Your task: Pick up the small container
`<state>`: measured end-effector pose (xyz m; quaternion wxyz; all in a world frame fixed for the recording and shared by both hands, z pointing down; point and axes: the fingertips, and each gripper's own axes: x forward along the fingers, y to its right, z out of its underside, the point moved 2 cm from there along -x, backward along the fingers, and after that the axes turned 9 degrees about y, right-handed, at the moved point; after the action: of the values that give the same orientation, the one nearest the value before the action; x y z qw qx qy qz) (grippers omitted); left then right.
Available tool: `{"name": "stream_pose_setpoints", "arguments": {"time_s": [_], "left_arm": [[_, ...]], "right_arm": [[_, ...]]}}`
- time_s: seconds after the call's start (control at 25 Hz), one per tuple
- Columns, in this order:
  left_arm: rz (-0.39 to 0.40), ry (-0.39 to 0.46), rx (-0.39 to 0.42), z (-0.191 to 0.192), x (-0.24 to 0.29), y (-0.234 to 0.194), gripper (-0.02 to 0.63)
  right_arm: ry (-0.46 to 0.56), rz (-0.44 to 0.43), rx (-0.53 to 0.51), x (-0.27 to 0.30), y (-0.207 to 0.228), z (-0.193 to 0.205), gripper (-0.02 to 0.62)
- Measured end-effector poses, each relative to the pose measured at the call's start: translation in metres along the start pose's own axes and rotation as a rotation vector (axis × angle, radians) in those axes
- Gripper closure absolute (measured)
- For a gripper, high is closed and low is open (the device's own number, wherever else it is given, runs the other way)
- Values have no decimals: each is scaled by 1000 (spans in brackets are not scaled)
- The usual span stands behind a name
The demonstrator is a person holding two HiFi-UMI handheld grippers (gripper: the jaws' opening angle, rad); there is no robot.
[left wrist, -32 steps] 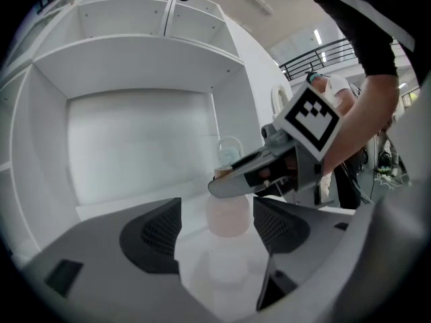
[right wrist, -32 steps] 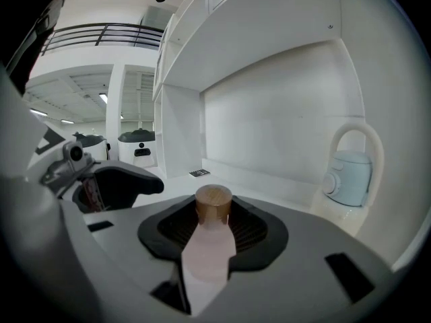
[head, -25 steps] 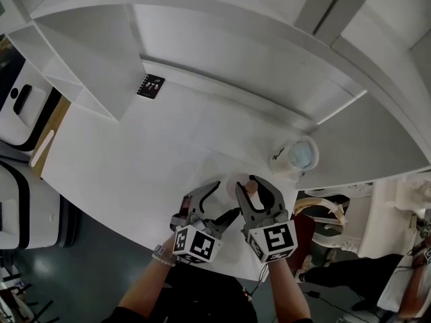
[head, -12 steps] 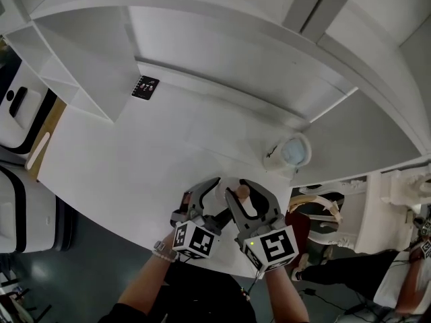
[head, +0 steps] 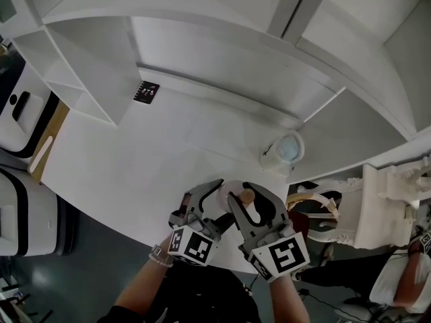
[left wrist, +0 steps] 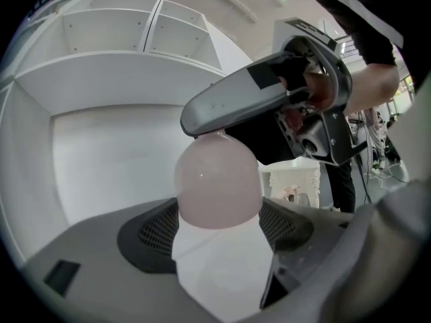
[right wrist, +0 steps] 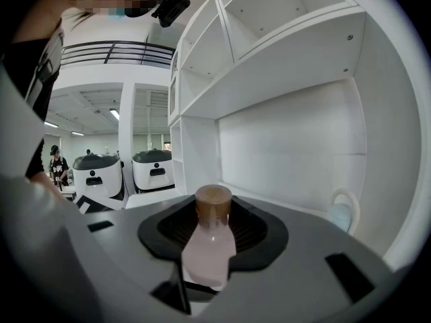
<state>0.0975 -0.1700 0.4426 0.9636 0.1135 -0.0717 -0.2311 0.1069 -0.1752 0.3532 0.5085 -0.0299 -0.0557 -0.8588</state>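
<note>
Head view, left to right. A white shelf unit (head: 81, 66) stands at the far left of a white desk (head: 128, 160), and a black card (head: 147, 91) lies flat on the desk just beside the unit's foot.

Near the desk's front edge the two tongs meet. The left gripper (head: 227, 198) reaches in from the lower left, and its marker cube (head: 190, 245) faces the camera. In the left gripper view the rounded pink end of the container (head: 248, 197) sits between the two meshed pads (left wrist: 156, 233) and appears to touch both, so these jaws are closed on it. One jaw of the other tong lies across the top of that end.

The container is a small pale pink bottle with a brown cork cap. It lies between the two tongs, above the front part of the desk; whether it rests on the surface cannot be told.

The right gripper (head: 243, 192) comes in from the lower right. In the right gripper view its jaws are closed on the bottle's lower body, with the cork end pointing away from the camera.

Farther right, well apart from the tongs, a cup (head: 285, 149) with a pale blue inside stands by the desk's back edge. White carved furniture (head: 387, 204) stands beyond the desk at the far right.
</note>
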Motion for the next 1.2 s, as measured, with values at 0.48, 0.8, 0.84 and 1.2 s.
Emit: {"name": "stream_pose_setpoints", "arguments": {"time_s": [0.48,0.8,0.84,1.2], "left_arm": [[50,24,38,-65,-21,7,235],[46,54,54,-95,-38,7,235],[43,63,54,-99,-40,7,235],[31,93,57,-116,-56,1,235]], "right_arm": [[118,5,-36,-32,-25,-59,454],[173,7,-68,-44,-44,-85,454],[178,6,-73,-45,-46,-89,454],[221,-3,-103,-46,-62,-108,454]]}}
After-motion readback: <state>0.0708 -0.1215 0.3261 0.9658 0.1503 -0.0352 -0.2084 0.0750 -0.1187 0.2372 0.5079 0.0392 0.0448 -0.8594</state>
